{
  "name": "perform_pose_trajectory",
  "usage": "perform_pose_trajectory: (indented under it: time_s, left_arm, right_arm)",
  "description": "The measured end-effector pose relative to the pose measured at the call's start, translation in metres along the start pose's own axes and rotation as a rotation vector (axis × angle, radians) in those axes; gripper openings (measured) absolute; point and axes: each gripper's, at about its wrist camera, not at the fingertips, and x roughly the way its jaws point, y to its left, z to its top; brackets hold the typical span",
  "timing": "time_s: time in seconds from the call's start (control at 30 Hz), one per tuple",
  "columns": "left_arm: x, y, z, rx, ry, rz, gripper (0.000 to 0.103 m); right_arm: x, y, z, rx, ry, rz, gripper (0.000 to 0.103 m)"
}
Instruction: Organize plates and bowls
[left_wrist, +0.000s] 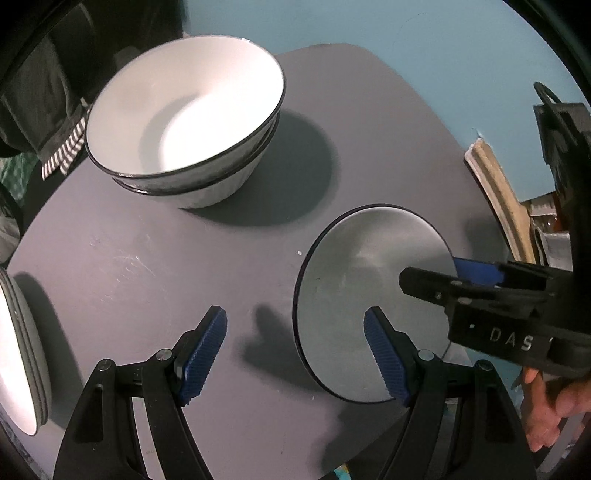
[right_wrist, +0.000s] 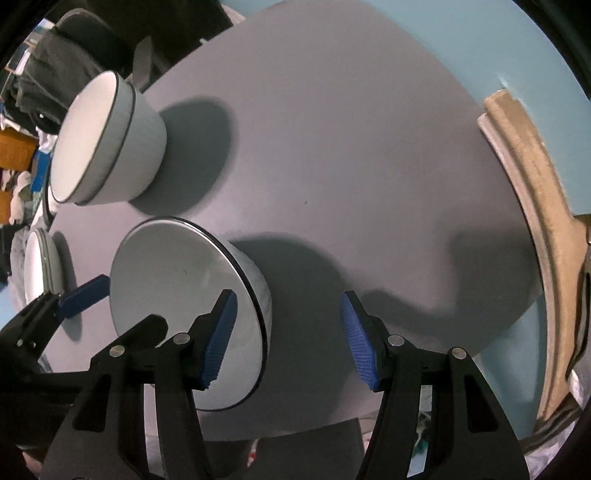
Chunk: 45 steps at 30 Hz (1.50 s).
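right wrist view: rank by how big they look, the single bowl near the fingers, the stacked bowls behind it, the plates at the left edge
1. single bowl, though nearness to the camera inflates it
2. stacked bowls
3. plates, smallest, partly cut off by the left gripper

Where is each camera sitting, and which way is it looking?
Left wrist view: sits on the left gripper, looks steeply down at the grey table; its own blue-padded fingers, the right gripper and a hand show.
Right wrist view: sits on the right gripper, looks down too; its own fingers and the left gripper's tip show.
Both share the single bowl, the stacked bowls and the plates.
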Motion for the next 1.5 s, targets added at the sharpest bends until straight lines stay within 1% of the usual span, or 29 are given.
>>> perform_pose_trajectory:
  time_s: [0.07, 0.1, 0.13, 0.27, 0.33, 0.4, 0.6, 0.63, 0.7, 0.73, 0.77, 0.87, 0.93, 0.97, 1.0, 1.07, 1.23, 1.27, 1.3, 1.37, 1.5]
  left_arm:
    - [0.003, 0.002, 0.001, -0.017, 0.009, -0.011, 0.078]
    - [0.004, 0.003, 0.001, -0.024, 0.013, -0.011, 0.076]
    - [0.005, 0.004, 0.001, -0.029, 0.016, -0.010, 0.073]
    - [0.008, 0.006, 0.003, -0.050, 0.029, -0.013, 0.063]
    - [0.010, 0.007, 0.003, -0.062, 0.038, -0.015, 0.055]
    - [0.011, 0.011, 0.002, -0.071, 0.050, -0.019, 0.053]
    - [0.015, 0.018, 0.000, -0.090, 0.073, -0.045, 0.033]
    - [0.015, 0.018, 0.001, -0.092, 0.078, -0.049, 0.030]
    - [0.017, 0.020, 0.000, -0.096, 0.089, -0.053, 0.028]
    - [0.018, 0.021, -0.001, -0.098, 0.095, -0.049, 0.024]
    - [0.019, 0.023, -0.001, -0.100, 0.100, -0.048, 0.023]
    - [0.021, 0.026, -0.002, -0.118, 0.105, -0.082, 0.019]
    - [0.022, 0.027, -0.003, -0.118, 0.108, -0.099, 0.012]
    - [0.021, 0.027, -0.004, -0.116, 0.110, -0.106, 0.010]
    - [0.022, 0.027, -0.003, -0.113, 0.111, -0.099, 0.009]
    - [0.020, 0.026, -0.004, -0.104, 0.107, -0.085, 0.009]
    - [0.017, 0.029, -0.009, -0.096, 0.113, -0.080, 0.008]
    - [0.018, 0.028, -0.009, -0.096, 0.112, -0.080, 0.009]
    - [0.021, 0.024, -0.009, -0.100, 0.114, -0.079, 0.008]
    - [0.020, 0.027, -0.008, -0.119, 0.121, -0.072, 0.008]
    - [0.010, 0.032, -0.009, -0.159, 0.110, -0.071, 0.008]
  right_arm:
    - [0.002, 0.001, 0.000, -0.011, 0.011, -0.005, 0.052]
    - [0.003, 0.001, 0.000, -0.015, 0.016, -0.003, 0.049]
    - [0.003, 0.001, 0.000, -0.022, 0.019, -0.001, 0.045]
    - [0.004, 0.002, 0.000, -0.048, 0.032, -0.001, 0.038]
    - [0.005, 0.002, 0.000, -0.060, 0.041, 0.003, 0.034]
    - [0.004, 0.003, -0.001, -0.071, 0.049, 0.002, 0.032]
    - [0.005, 0.003, -0.005, -0.099, 0.072, 0.016, 0.015]
    - [0.005, 0.002, -0.005, -0.103, 0.076, 0.018, 0.014]
    - [0.003, 0.002, -0.005, -0.103, 0.079, 0.020, 0.014]
    - [0.003, 0.003, -0.006, -0.102, 0.081, 0.023, 0.011]
    - [0.003, 0.003, -0.007, -0.101, 0.082, 0.026, 0.010]
    - [0.000, 0.001, -0.008, -0.105, 0.091, 0.020, 0.010]
    - [-0.004, -0.002, -0.006, -0.107, 0.095, 0.015, 0.009]
    - [-0.004, -0.001, -0.007, -0.107, 0.097, 0.014, 0.009]
    - [-0.005, -0.001, -0.008, -0.106, 0.099, 0.012, 0.009]
    - [-0.003, 0.009, 0.003, -0.105, 0.100, 0.004, 0.009]
    - [-0.006, 0.010, -0.001, -0.078, 0.116, 0.002, 0.008]
    - [-0.005, 0.013, 0.013, -0.079, 0.116, 0.002, 0.008]
    - [-0.006, 0.014, 0.013, -0.085, 0.114, 0.000, 0.007]
    - [-0.003, 0.024, 0.028, -0.099, 0.117, -0.005, 0.007]
    - [-0.009, 0.032, 0.035, -0.122, 0.117, -0.007, 0.007]
